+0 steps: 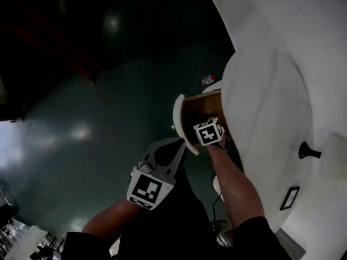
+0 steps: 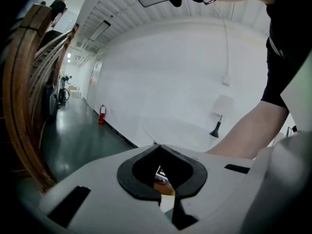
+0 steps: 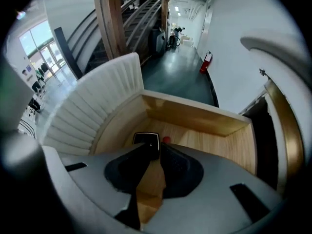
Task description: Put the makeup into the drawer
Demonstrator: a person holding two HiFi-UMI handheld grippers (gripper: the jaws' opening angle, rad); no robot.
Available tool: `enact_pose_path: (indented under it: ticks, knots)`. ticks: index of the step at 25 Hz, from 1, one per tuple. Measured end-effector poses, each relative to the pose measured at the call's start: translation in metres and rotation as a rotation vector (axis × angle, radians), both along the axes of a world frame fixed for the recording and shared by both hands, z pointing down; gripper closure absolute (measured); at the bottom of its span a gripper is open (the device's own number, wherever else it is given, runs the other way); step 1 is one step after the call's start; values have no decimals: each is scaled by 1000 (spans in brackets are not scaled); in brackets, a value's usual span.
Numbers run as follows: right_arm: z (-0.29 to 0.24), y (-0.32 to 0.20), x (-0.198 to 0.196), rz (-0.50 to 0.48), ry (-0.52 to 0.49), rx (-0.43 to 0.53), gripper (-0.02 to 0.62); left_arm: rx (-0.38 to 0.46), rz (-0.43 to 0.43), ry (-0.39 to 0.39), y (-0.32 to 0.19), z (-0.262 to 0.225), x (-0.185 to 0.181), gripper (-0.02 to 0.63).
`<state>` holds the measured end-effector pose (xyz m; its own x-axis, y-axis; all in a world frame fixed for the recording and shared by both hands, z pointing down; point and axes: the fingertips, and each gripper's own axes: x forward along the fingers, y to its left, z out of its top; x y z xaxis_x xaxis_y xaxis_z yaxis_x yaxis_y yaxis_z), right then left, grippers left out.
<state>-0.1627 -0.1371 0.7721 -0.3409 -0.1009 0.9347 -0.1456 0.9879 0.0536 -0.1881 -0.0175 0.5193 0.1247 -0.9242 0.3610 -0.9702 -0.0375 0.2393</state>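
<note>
- Dark green glossy floor [image 1: 81,118] fills most of the room and shows ceiling-light glare.
- White oval-topped cabinet [image 1: 271,118] stands at the right against a white wall.
- Wooden staircase [image 3: 109,28] with curved rails rises behind, across the hall.
- Drawer [image 3: 195,116] is pulled out of the cabinet. It has a pale wood inside and a white fluted curved front [image 3: 97,101].
- The person leans over it with both bare forearms reaching down. The right forearm [image 1: 233,177] runs to the drawer.
- Right gripper [image 3: 153,149] points steeply down into the open drawer. Its jaws are drawn almost together, tips pinching a makeup case [image 3: 146,140], with only a thin wedge of wood showing between the pads further back.
- Left gripper [image 2: 159,147] hangs just outside the drawer front, lower in the head view. Its jaws are together at the tips with nothing between them, and a sliver of drawer shows through the pad hollow.
- Marker cubes: one on the right gripper [image 1: 209,132] and one on the left [image 1: 146,190]. Both carry black-and-white square codes, which are patterns, not letters.
- Small lamp [image 2: 220,112] with a white shade and black foot stands on the cabinet top.
- Red fire extinguisher [image 3: 206,61] sits at the foot of the far wall. Its label is too small to read.
- The makeup case is black and squarish with a pale rim and a tiny white mark on its side that is unreadable. It is inside the drawer space, above the wood floor.
- A small red thing [image 3: 166,140] lies on the drawer floor just beside the case. I can't tell what it is.
</note>
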Motion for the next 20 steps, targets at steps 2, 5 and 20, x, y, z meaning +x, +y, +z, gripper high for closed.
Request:
enact_pose_path:
  ticks: [2,5,20]
  knots:
    - [-18,12,2,4,-29,-6,548,2,-25,0,5,-10,-3,595]
    - [-51,26,4,4,-79,5,548,18,-58,3,13,-29,-9,595]
    - [-275,56,64,115,-447,86,548,136,78,-47,27,-135,24,595]
